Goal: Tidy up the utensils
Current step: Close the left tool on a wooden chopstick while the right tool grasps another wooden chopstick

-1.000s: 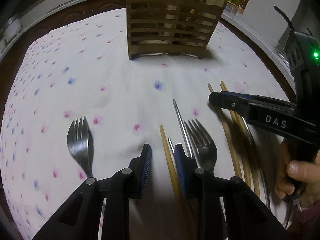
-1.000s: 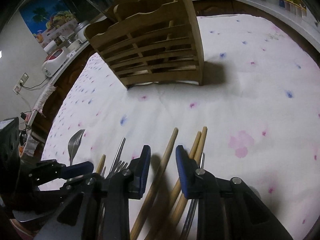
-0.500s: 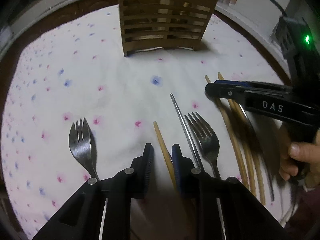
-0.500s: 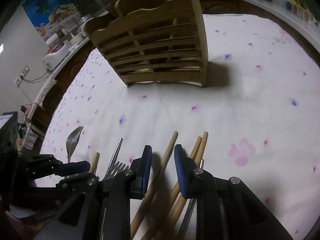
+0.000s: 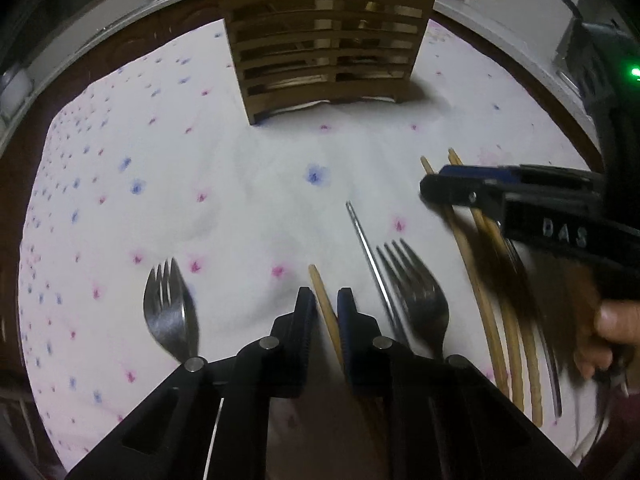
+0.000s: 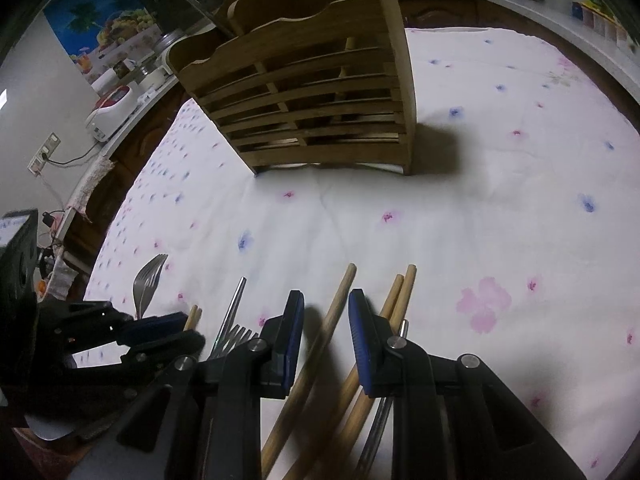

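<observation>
My left gripper [image 5: 325, 304] is shut on a wooden chopstick [image 5: 323, 305] that lies on the cloth. A fork [image 5: 170, 312] lies to its left; a metal chopstick [image 5: 370, 254] and a second fork [image 5: 416, 292] lie to its right. My right gripper [image 6: 323, 312] is open low over a wooden chopstick [image 6: 335, 312], which runs between its fingers. A pair of wooden chopsticks [image 6: 400, 294] lies under its right finger. The slatted wooden utensil holder [image 5: 326, 44] stands at the far side, also in the right wrist view [image 6: 312, 92].
A white flowered tablecloth [image 5: 240, 184] covers the round table. Kitchen appliances [image 6: 116, 108] stand on a counter beyond the table's left edge. The right gripper shows at the right in the left wrist view [image 5: 520, 204].
My left gripper has closed onto the wooden chopstick. My right gripper has moved nearer the holder, still open over its chopstick.
</observation>
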`<state>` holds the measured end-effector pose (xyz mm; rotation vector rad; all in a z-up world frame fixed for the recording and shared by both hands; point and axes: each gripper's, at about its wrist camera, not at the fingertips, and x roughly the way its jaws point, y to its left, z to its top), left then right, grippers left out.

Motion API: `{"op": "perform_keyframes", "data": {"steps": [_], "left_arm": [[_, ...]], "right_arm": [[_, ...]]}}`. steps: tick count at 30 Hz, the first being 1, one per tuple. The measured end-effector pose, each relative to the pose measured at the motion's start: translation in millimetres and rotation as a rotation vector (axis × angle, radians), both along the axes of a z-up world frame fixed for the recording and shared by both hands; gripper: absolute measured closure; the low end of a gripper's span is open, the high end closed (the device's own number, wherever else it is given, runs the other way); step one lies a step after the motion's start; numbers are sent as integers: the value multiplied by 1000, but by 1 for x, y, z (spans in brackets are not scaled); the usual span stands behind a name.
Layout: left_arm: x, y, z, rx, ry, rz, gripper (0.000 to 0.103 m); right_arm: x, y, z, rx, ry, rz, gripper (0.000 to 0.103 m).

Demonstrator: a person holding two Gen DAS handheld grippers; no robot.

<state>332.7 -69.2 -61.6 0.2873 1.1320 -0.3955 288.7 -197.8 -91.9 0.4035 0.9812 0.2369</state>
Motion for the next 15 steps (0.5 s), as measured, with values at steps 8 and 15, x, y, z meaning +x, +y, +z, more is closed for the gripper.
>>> {"op": "perform_keyframes", "data": {"steps": [8, 15], "left_arm": [[-6, 23, 2, -61, 39, 58, 90], [-13, 29, 4, -83, 69, 67, 90]], "right_arm": [[-1, 0, 0, 0, -4, -2, 80], [-3, -5, -2, 32, -3, -5, 80]]}}
